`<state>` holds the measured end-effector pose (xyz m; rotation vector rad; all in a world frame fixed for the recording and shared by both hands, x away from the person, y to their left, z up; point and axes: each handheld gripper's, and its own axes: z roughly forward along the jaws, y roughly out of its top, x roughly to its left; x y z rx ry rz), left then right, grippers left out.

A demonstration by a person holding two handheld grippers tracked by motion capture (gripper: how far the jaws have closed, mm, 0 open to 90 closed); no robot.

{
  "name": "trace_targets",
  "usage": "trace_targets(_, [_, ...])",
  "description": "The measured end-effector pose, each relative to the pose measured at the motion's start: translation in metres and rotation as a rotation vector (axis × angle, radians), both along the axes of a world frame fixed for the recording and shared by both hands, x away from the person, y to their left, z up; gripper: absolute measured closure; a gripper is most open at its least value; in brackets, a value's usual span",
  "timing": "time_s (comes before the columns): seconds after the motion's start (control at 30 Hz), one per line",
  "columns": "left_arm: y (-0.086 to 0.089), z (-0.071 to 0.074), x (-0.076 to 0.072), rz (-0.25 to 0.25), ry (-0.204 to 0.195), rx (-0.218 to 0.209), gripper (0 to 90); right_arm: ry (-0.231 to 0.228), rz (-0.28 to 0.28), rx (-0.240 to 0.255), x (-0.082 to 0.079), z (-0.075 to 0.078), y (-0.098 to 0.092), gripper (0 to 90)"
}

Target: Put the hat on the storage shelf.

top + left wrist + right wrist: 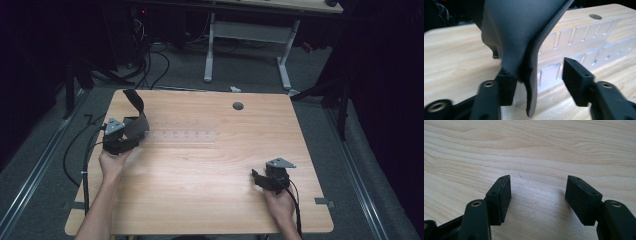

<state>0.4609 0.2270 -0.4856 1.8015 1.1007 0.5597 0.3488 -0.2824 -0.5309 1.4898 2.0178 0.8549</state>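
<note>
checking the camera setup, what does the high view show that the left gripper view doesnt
High view alone: both hands, the right gripper resting open on the table, the floor and a desk behind. Left gripper view alone: the clear tray's slots close up, and the dark strap between open jaws, against one pad. Both: strap, tray, wooden table, its round hole.

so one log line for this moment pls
left gripper: open, dark strap between jaws, beside clear rack | right gripper: open, empty, over table

In the left gripper view, a dark strap (pixel 524 37), cut off at twelve o'clock, hides part of the clear slotted tray (pixel 584 45) behind it.
</note>
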Motion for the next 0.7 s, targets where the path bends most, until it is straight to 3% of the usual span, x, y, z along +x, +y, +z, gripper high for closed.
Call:
trace_targets(0.1, [0.002,0.001,-0.001,-0.005,0.034,-0.019,35.4,0.0,0.0,0.0,0.0,0.0,0.0,37.8])
trace_targets(0.23, [0.011,0.003,-0.002,-0.033,0.095,-0.106,28.4,0.0,0.0,0.0,0.0,0.0,0.0,37.7])
trace_targets(0.4, [0.017,0.005,-0.008,-0.039,0.129,-0.093,26.9,0.0,0.0,0.0,0.0,0.0,0.0,37.7])
trace_targets(0.57, [0.021,0.011,-0.015,-0.048,0.13,-0.104,26.8,0.0,0.0,0.001,0.0,0.0,0.0,37.7])
trace_targets(0.7, [0.022,0.007,-0.023,-0.045,0.155,-0.092,27.8,0.0,0.001,0.0,0.0,0.0,0.0,37.6])
